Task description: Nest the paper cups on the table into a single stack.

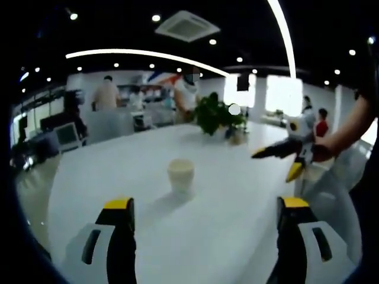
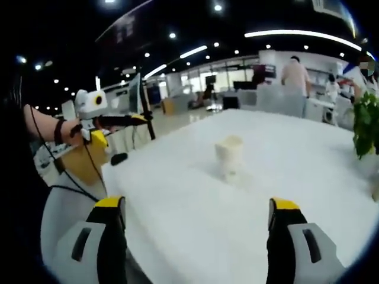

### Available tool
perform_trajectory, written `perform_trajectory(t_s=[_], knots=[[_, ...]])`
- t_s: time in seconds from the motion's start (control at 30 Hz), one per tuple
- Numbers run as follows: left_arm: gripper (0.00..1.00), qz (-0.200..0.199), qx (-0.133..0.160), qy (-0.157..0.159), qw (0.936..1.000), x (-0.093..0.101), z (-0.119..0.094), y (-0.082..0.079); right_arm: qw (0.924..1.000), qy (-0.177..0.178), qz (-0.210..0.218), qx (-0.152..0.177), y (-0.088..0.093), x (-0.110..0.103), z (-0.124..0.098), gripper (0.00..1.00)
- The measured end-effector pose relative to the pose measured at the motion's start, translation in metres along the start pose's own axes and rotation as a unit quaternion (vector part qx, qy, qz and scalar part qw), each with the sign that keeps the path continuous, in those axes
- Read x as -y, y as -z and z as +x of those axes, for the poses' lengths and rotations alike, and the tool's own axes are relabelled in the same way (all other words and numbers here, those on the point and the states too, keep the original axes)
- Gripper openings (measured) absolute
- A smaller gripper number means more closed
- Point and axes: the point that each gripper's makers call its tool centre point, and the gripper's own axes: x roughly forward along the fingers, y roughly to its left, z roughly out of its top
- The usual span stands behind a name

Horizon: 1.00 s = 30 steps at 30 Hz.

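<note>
- Paper cups stand nested as one short cream stack, upright on the bare white counter, seen also from the right gripper view.
- Left claw gapes wide, holding nothing, near the stack.
- Right claw likewise spread and empty.
- Farther back, a leafy potted plant sits on the smooth counter.
</note>
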Motion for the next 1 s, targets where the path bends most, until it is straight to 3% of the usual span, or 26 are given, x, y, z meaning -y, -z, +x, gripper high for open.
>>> perform_trajectory(t_s=[1.0], knots=[[0.98, 0.016, -0.007, 0.016, 0.9997, 0.001, 0.000, -0.002, 0.9994, 0.012, -0.033, 0.006, -0.006, -0.001, 0.004, 0.97]])
